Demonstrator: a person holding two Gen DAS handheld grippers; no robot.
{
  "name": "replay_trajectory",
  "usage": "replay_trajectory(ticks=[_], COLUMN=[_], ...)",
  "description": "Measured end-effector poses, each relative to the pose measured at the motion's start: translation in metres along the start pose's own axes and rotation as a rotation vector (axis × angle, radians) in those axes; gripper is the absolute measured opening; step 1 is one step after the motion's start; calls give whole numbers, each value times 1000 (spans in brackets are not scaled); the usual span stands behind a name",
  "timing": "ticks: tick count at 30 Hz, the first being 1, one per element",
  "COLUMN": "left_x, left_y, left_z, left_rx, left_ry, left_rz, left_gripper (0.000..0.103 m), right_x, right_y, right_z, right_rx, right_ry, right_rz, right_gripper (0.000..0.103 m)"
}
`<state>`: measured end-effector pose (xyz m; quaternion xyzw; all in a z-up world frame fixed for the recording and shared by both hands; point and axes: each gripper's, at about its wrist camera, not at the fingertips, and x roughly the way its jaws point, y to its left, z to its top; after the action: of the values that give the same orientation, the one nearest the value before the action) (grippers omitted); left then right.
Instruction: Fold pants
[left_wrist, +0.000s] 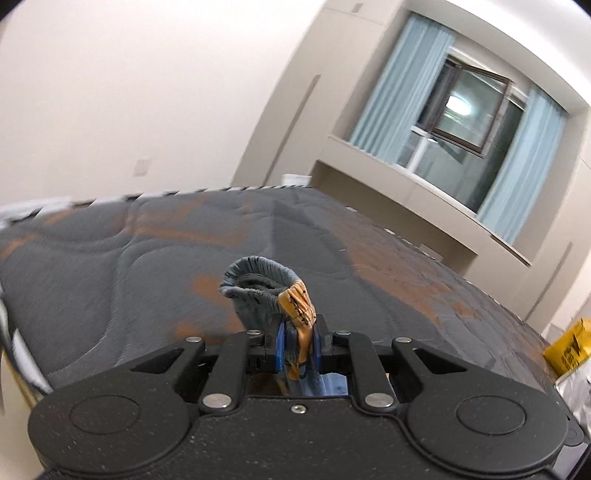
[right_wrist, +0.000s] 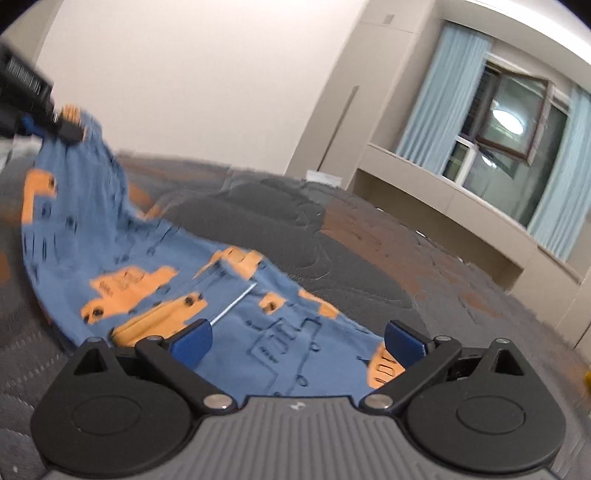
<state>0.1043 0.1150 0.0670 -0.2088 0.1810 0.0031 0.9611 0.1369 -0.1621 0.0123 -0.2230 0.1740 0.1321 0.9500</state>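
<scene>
The pants (right_wrist: 155, 273) are blue with orange truck prints and lie partly on the grey mattress (right_wrist: 369, 251). My left gripper (left_wrist: 297, 343) is shut on a bunched edge of the pants (left_wrist: 266, 291) and holds it above the mattress (left_wrist: 110, 266). It also shows in the right wrist view (right_wrist: 55, 122) at the upper left, lifting that end of the pants. My right gripper (right_wrist: 297, 339) is open, its blue pads on either side of the near end of the pants, just above the cloth. A white drawstring (right_wrist: 232, 302) lies on the pants.
The mattress fills the lower half of both views. A yellow box (left_wrist: 569, 347) stands at its right edge. A beige wall unit (right_wrist: 443, 206) with a window and light blue curtains (right_wrist: 436, 92) is beyond the bed on the right.
</scene>
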Motion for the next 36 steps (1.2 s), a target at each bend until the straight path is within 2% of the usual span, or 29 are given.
replay_trajectory(ticks=[6,11,19,23,25,29,30,33,36], left_x=[2,14,33,53,62,67,66,54,39], left_y=[-68,-136,-230,-252,-253,-242,-240,-227,-219], left_z=[2,-14,-81,-122,-137,-151,-149,-147,-145], left_rx=[154,272,522,617,639,607,605,614,644], left_ry=[-15,21,128,203,239,290,279,223,170], left_rz=[-97,-210,-367,-368,-361,-385,-386,-380,-368], left_gripper=[16,16,16,19,23,48,57,68,70], right_x=[-29,-47,-81,-92,-94,-96,-96,-90,-88], right_y=[-52,-90,-149,-173,-180,-187,-187,-187,-184], right_z=[-20,-46,-83,-100,-107,-113,-114,-114,-112], right_rx=[184,296,456,576,625,661,666,670,662], right_ry=[-31,-3,-4,12,26,15,16,39,47], right_rz=[-28,-93,-187,-208,-195,-141,-129,-104,-54], right_gripper=[103,103,103,103,103,103,103,103,103])
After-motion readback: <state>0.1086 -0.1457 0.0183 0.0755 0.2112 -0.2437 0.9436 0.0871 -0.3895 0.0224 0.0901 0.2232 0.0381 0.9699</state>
